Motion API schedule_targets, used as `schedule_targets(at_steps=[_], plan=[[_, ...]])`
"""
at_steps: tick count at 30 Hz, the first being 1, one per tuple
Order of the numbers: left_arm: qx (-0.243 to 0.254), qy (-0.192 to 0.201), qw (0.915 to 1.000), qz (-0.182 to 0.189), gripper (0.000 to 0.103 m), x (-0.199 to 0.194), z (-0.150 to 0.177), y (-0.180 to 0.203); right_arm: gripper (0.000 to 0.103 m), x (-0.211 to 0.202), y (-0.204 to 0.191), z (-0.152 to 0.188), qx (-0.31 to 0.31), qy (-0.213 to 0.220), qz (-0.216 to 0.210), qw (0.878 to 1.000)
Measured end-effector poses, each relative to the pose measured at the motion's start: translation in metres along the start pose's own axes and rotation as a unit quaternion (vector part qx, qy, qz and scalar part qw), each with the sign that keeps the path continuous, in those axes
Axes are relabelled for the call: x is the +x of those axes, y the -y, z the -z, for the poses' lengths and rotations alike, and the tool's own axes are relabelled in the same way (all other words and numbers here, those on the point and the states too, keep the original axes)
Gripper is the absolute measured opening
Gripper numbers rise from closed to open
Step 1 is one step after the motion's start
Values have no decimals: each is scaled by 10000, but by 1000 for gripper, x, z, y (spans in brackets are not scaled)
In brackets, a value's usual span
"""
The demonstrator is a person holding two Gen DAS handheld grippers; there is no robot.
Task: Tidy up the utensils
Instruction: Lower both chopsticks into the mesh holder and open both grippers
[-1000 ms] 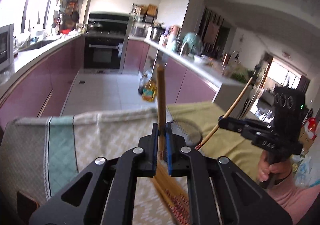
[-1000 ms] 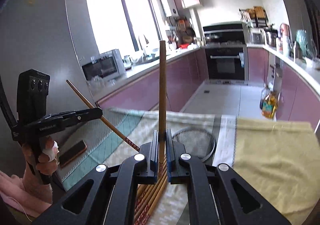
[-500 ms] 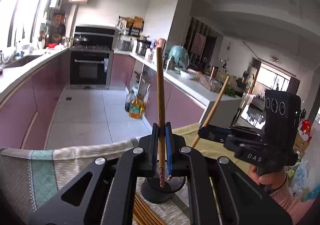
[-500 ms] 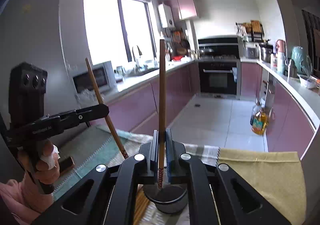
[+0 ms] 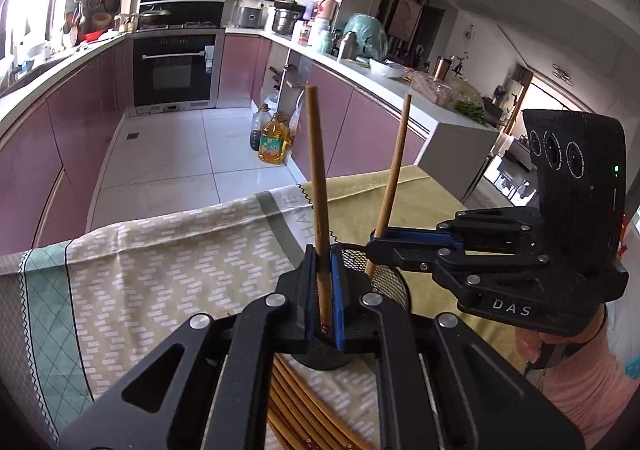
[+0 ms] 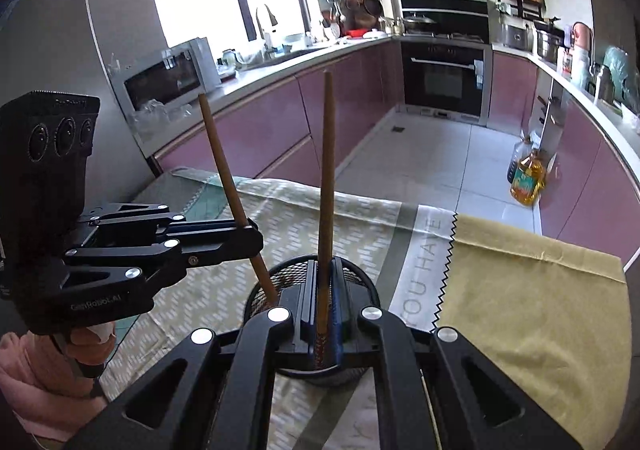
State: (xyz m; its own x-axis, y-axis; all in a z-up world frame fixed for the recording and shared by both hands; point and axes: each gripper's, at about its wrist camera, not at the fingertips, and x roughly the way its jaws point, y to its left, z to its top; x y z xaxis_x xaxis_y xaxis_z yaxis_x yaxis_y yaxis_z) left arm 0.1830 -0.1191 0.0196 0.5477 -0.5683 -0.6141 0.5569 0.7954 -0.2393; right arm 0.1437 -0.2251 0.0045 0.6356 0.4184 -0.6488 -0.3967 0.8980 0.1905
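My left gripper (image 5: 322, 254) is shut on a brown chopstick (image 5: 318, 190) that stands nearly upright, its patterned tip low between the fingers. My right gripper (image 6: 323, 262) is shut on a second upright chopstick (image 6: 326, 178). Both hang over a black mesh holder (image 6: 288, 274) on the table. In the left wrist view the right gripper (image 5: 374, 246) comes in from the right, its chopstick (image 5: 394, 170) dipping inside the holder's rim (image 5: 394, 278). In the right wrist view the left gripper (image 6: 254, 236) tilts its chopstick (image 6: 222, 166) into the holder. Several loose chopsticks (image 5: 296, 410) lie beneath my left fingers.
A beige zigzag towel (image 5: 180, 262) with a teal border and an olive cloth (image 6: 528, 290) cover the table. A hand in a pink sleeve (image 5: 580, 382) holds the right gripper. Beyond the table edge are tiled floor, an oil bottle (image 5: 272, 142) and pink cabinets.
Both grippers moved forward and down from above the loose chopsticks to over the mesh holder. Both held chopsticks swung more upright and their lower tips sank toward the holder.
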Motion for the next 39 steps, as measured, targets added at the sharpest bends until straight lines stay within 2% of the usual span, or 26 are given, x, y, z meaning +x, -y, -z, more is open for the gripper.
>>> schedule_targets(at_steps=[10,11,13,14,17,18,23,25,28,34,39], plan=[[-41,-100,9998,-150,10,15,7,-4,10,17,11,-7,254,1,119,9996],[-35,-57,9998,-213,14,13,8,-5,12,15,12,-7,268,37,117,9996],[-78,37,9995,-301,16,6,12,-6,20,8,13,-4,312,189,140,9992],[-82,91,9993,-343,18,1,14,-8,21,6,13,-3,325,239,129,9991],[-30,295,9977,-606,33,-17,26,-11,23,-11,8,4,311,463,29,9984],[-10,336,9971,-682,34,-23,30,-12,26,-18,4,8,274,549,-27,9981],[-65,218,9953,-943,43,-37,60,-22,33,-44,-19,36,27,734,-377,9966],[-122,49,9949,-1003,45,-37,75,-25,38,-45,-27,44,-59,674,-485,9965],[-221,-245,9940,-1042,46,-30,98,-30,38,-35,-40,63,-214,412,-451,9979],[-318,-591,9912,-1137,47,-17,136,-35,38,0,-44,94,87,-135,-557,9983],[-348,-756,9895,-1182,48,-10,152,-33,38,25,-48,113,254,-474,-411,9977]])
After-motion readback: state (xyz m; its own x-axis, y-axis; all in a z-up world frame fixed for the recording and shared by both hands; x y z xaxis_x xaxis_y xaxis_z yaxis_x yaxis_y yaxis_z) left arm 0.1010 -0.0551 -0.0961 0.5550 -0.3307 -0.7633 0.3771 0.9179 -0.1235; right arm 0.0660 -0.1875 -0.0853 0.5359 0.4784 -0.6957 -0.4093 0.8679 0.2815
